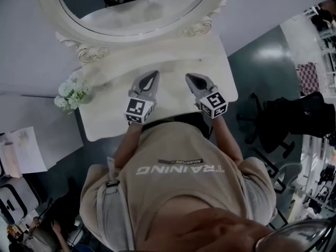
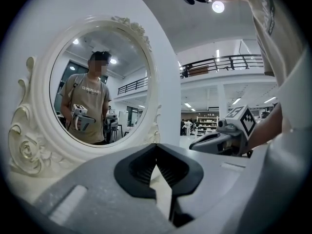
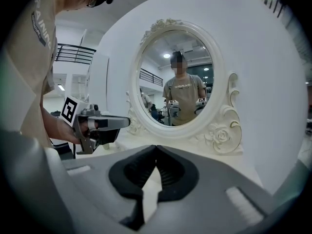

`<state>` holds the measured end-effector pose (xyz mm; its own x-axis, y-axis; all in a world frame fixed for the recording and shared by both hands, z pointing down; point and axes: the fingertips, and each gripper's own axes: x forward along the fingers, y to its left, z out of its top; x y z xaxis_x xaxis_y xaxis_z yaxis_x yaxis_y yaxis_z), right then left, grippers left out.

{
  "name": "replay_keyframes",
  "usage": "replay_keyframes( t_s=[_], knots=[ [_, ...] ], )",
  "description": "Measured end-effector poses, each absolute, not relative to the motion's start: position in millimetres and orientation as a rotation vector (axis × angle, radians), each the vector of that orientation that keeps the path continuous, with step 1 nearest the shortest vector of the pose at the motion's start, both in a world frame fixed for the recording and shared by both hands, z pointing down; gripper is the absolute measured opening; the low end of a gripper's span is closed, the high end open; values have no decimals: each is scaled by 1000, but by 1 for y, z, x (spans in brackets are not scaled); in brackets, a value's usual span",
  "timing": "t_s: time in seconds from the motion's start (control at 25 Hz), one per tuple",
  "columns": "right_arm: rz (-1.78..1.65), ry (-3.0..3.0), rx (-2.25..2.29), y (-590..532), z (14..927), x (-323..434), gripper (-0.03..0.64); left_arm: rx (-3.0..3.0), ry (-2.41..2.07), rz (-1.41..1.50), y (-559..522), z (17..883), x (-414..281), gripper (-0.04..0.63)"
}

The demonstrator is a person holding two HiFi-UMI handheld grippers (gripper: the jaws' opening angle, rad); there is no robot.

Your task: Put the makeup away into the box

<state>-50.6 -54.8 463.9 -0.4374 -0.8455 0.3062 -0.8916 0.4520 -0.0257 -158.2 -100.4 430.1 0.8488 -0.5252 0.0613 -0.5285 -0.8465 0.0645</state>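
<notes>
No makeup and no box shows in any view. My left gripper point(image 1: 153, 73) and right gripper point(image 1: 188, 76) hover side by side over the white vanity table point(image 1: 168, 106), both pointing toward the oval mirror point(image 1: 131, 4). In the left gripper view the left gripper point(image 2: 156, 145) has its jaw tips touching with nothing between them, and the right gripper point(image 2: 193, 147) is level beside it. In the right gripper view the right gripper point(image 3: 156, 146) is likewise shut and empty, with the left gripper point(image 3: 127, 123) to its left.
The ornate white mirror frame point(image 3: 222, 135) stands at the table's back against a white wall. A small bunch of white flowers point(image 1: 71, 94) sits at the table's left corner. Papers point(image 1: 18, 151) lie to the left, and a dark office chair point(image 1: 278, 119) stands on the floor to the right.
</notes>
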Motion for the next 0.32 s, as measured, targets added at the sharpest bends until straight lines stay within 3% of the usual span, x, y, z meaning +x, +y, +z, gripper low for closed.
replay_keyframes(
  t_s=[0.32],
  knots=[
    [274, -2437, 1640, -58, 457, -37, 3, 2918, -867, 95, -100, 446, -181, 6]
  ],
)
